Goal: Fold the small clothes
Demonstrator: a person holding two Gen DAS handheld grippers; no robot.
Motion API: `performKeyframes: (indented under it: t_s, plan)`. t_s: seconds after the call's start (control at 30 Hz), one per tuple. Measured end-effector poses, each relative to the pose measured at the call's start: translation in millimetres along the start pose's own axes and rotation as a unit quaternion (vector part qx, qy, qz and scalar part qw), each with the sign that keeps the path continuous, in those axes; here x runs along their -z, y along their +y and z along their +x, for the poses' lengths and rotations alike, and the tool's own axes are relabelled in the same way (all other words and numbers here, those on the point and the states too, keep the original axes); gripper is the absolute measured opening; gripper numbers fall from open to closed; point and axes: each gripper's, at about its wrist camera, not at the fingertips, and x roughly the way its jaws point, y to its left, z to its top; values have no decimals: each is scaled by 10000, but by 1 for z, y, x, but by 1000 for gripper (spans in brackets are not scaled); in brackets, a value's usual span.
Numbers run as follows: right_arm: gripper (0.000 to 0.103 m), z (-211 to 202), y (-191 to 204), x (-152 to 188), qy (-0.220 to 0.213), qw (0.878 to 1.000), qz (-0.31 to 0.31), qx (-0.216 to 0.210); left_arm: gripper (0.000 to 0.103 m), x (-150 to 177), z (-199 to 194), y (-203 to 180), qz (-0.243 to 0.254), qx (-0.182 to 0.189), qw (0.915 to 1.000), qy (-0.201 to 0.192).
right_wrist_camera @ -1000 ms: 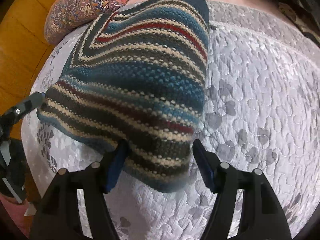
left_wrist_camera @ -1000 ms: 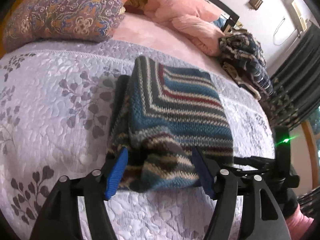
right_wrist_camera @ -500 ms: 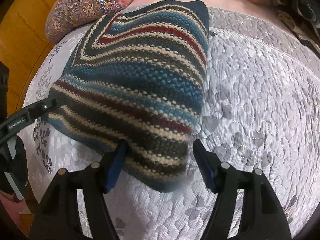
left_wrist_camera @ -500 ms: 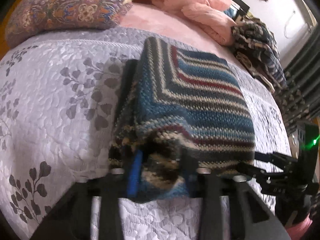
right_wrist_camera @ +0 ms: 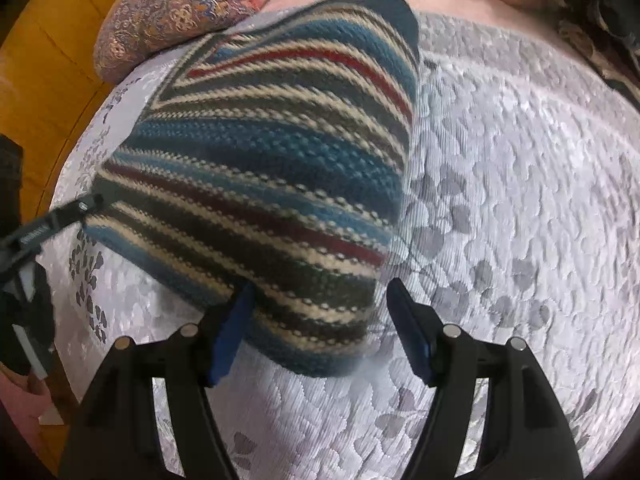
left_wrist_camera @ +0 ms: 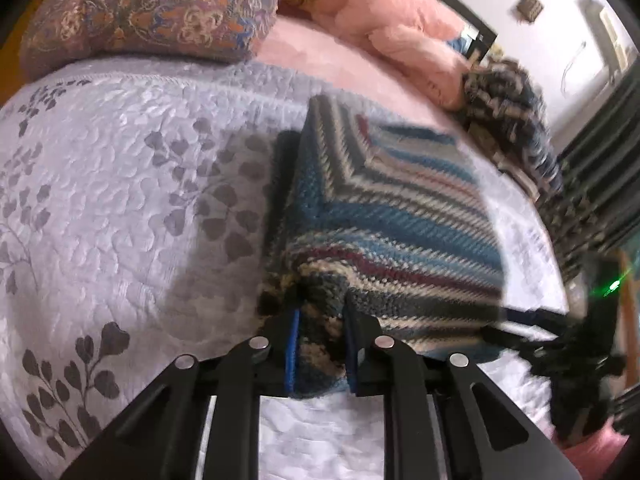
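While the left wrist view looks along the bed toward its head, the right wrist view looks across it toward a yellow wooden floor point(right_wrist_camera: 36, 92); each shows things the other lacks. Left view only: a heap of pink bedding point(left_wrist_camera: 396, 28), a crumpled dark patterned garment point(left_wrist_camera: 516, 120) at the far right of the bed, dark curtains point(left_wrist_camera: 608, 168), a white wall with a small fixture point(left_wrist_camera: 530, 5). Both views: a patterned purple-orange pillow point(left_wrist_camera: 152, 12) at the bed's head, and the lilac quilted bedspread point(left_wrist_camera: 112, 184) with grey leaf print.

Folded striped knit garment point(left_wrist_camera: 384, 224) (blue, cream, maroon, dark grey) lies on the bedspread, near edge toward both grippers. Left gripper point(left_wrist_camera: 320, 344): fingers drawn close together, pinching the near left corner of the garment; knit bunches between the blue pads point(left_wrist_camera: 294, 344). Right gripper point(right_wrist_camera: 320, 316): fingers spread wide, straddling the near right corner of the garment without clamping it; left pad point(right_wrist_camera: 230, 328) just beside or touching the knit, right pad clear of it over the bedspread. In the left view the right gripper appears as a dark blurred shape at the garment's right edge, a green light point(left_wrist_camera: 614, 285) on it; in the right view the left gripper's finger meets the garment's left corner.

No containers in either view.
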Motion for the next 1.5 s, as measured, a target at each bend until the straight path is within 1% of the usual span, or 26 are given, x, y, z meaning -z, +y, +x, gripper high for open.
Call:
performKeyframes:
  t_s: [0.1,0.13,0.2,0.27,0.33,0.37,0.43,0.5,0.53,0.57,0.67,0.73,0.77,0.87,0.9,0.93,1.0,1.03,1.07,1.1,1.17,1.23,1.33,1.37,1.5]
  plan:
    - [69,9,-6,-1,120,9999,74,-59,20,1,15,8,-47,23,9999,91]
    - [71,11,-7,-1,144,9999,76,-56,21,0,15,9,-74,60,9999,99]
    - [72,13,-8,-2,180,9998,76,-34,28,-1,13,10,-126,160,9997,161]
    - [72,11,-9,-2,209,9997,54,-77,49,0,6,14,-276,222,9992,192]
    - [72,4,-9,-3,157,9997,54,-150,58,2,-2,20,-453,348,9981,252]
    - [72,1,-10,-3,134,9997,55,-178,58,4,-8,22,-554,437,9972,245]
    - [72,-6,-13,-5,111,9997,73,-213,60,-1,-26,25,-720,587,9957,56]
    - [72,-10,-17,-7,120,9994,129,-306,64,-13,-36,22,-705,652,9953,-148]
    - [72,-11,-18,-9,123,9993,142,-324,66,-24,-39,18,-620,621,9958,-268]
    - [72,-12,-18,-11,105,9994,151,-278,67,-32,-38,15,-580,555,9963,-303]
    - [72,-13,-17,-15,65,9997,154,-165,70,-71,-12,-4,-365,327,9986,-190]
    - [72,-10,-12,-14,55,9998,120,-135,70,-90,6,-10,-369,195,9991,-118]
    - [72,-8,-10,-14,48,9999,82,-118,70,-100,18,-11,-446,201,9988,-91]
    - [72,-3,-7,-12,45,9999,1,-91,70,-115,36,-9,-612,307,9976,-47]
    - [73,-2,-7,-12,51,9999,8,-115,70,-120,45,-8,-677,308,9972,25]
    - [73,-1,-8,-12,53,9999,13,-138,69,-122,53,-6,-761,270,9967,66]
    - [73,0,-7,-12,30,9999,-6,-137,61,-124,63,-4,-837,301,9960,132]
    - [73,0,-7,-11,11,9999,-22,-121,46,-124,69,-3,-878,336,9954,198]
    - [73,0,-5,-10,-15,9999,-61,-90,35,-124,72,-3,-911,332,9951,217]
    - [73,-1,-4,-10,-37,9999,-88,-65,33,-124,73,-4,-912,323,9952,175]
    - [73,-1,-2,-8,-70,9999,-131,-27,22,-123,68,-8,-795,253,9965,62]
    - [73,-2,0,-6,-81,9998,-154,-20,18,-121,60,-9,-759,263,9967,-76]
    - [73,-1,2,-4,-102,9998,-156,-14,11,-120,51,3,-918,392,9947,-264]
    - [73,-1,1,-4,-107,9998,-159,-15,11,-120,50,8,-950,466,9940,-281]
    - [73,-2,3,-3,-139,9996,-221,57,11,-117,57,8,-733,392,9963,-212]
